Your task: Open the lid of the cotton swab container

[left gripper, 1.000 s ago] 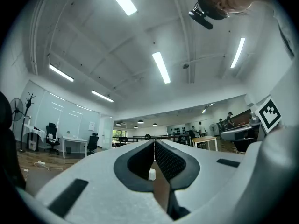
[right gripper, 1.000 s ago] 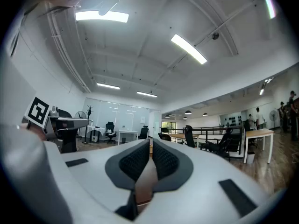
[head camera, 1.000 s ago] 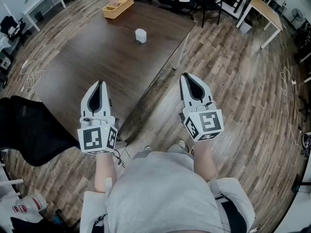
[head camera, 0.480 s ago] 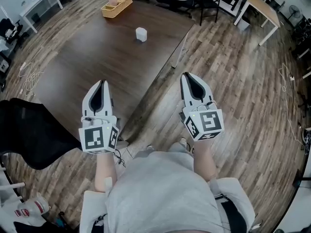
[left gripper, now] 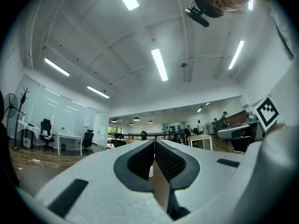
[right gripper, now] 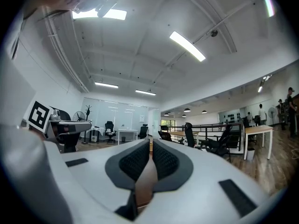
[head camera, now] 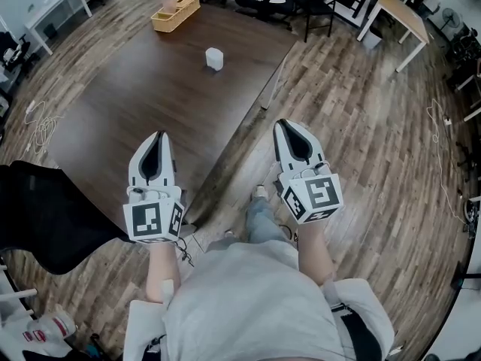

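In the head view the task looks unstarted. The cotton swab container (head camera: 215, 58) stands toward the far end of the dark worktop (head camera: 128, 119), near a yellow basket (head camera: 175, 11) and well apart from both grippers. Its lid seems on, though it is too small to be sure. The left gripper (head camera: 157, 138) hangs over the worktop's near corner, the right gripper (head camera: 290, 125) over the wood floor (head camera: 361, 126). Reaching, steadying and lifting the lid all remain.

In the left gripper view, the fingers (left gripper: 170, 158) are pressed together, holding nothing.

In the right gripper view, the fingers (right gripper: 164, 158) likewise meet, empty.
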